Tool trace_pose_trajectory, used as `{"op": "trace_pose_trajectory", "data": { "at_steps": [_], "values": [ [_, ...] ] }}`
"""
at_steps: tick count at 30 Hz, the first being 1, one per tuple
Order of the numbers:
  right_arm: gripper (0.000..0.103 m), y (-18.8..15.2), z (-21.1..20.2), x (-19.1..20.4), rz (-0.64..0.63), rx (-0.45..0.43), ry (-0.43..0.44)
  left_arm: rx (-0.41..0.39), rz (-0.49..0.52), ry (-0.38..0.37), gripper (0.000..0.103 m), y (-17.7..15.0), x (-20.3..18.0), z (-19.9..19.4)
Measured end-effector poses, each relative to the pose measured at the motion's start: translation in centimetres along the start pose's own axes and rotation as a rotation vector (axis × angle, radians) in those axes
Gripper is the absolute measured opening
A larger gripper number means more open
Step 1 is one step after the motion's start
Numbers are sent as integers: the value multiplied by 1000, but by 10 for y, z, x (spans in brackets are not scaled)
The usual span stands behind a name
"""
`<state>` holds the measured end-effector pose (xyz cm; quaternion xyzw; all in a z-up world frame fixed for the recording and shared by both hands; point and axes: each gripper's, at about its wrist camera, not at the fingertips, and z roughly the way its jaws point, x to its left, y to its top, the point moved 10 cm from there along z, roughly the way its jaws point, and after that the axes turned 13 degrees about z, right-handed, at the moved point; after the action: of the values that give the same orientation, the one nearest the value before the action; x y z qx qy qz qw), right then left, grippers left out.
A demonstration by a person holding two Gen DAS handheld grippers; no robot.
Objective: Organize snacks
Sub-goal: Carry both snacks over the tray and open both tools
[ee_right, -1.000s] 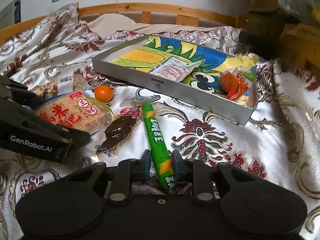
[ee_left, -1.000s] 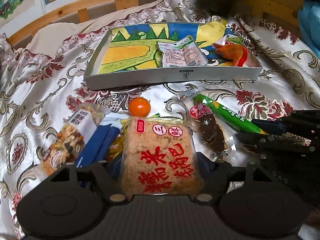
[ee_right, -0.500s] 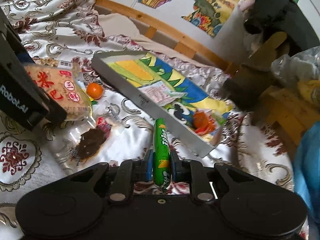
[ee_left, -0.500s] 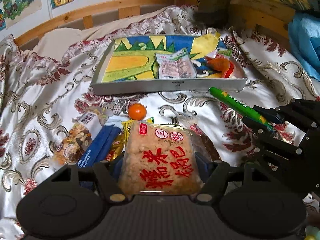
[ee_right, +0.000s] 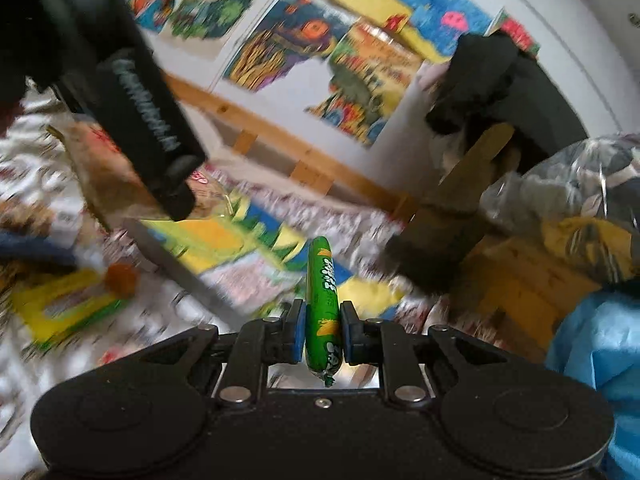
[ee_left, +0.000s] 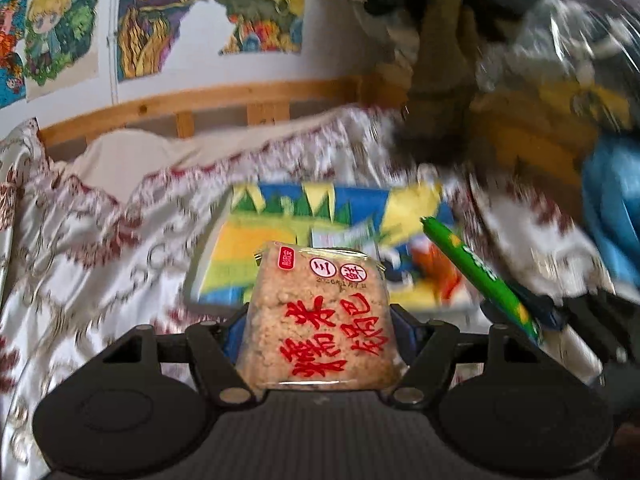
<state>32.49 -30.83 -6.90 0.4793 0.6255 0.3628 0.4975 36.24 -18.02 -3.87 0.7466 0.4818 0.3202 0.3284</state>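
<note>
My left gripper [ee_left: 318,320] is shut on a clear pack of rice crackers [ee_left: 320,316] with red characters, held up in the air before the tray [ee_left: 280,240]. My right gripper [ee_right: 322,328] is shut on a green sausage stick [ee_right: 322,300], also lifted; the stick shows in the left wrist view [ee_left: 480,276] to the right of the cracker pack. The tray [ee_right: 208,248], grey with a colourful picture inside, lies on the bed below both grippers and holds several snack packs, blurred. The left gripper's body [ee_right: 144,128] shows at upper left in the right wrist view.
A small orange [ee_right: 122,278], a yellow-green pack [ee_right: 60,304] and a blue pack [ee_right: 36,248] lie on the patterned bedspread left of the tray. A wooden headboard [ee_left: 200,104] runs behind, a blue cloth [ee_right: 600,360] and clutter on the right.
Both grippers have risen off the bed with their snacks and tilted upward; the wall pictures now fill the top of both views. The tray looks lower and nearer.
</note>
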Motion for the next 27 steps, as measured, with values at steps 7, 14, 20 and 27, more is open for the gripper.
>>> {"op": "trace_pose_trajectory", "data": {
  "at_steps": [7,14,20,27],
  "values": [
    [19,16,61,-14,111,-38,-3,-47,-136,38,73,37,29,68],
    [19,0,115,-3,144,-19,17,-19,-194,61,73,36,42,138],
    [19,-24,138,8,163,66,47,23,-204,69,73,25,40,175],
    [19,-28,144,5,205,96,53,53,-180,71,73,10,33,189]
  ]
}}
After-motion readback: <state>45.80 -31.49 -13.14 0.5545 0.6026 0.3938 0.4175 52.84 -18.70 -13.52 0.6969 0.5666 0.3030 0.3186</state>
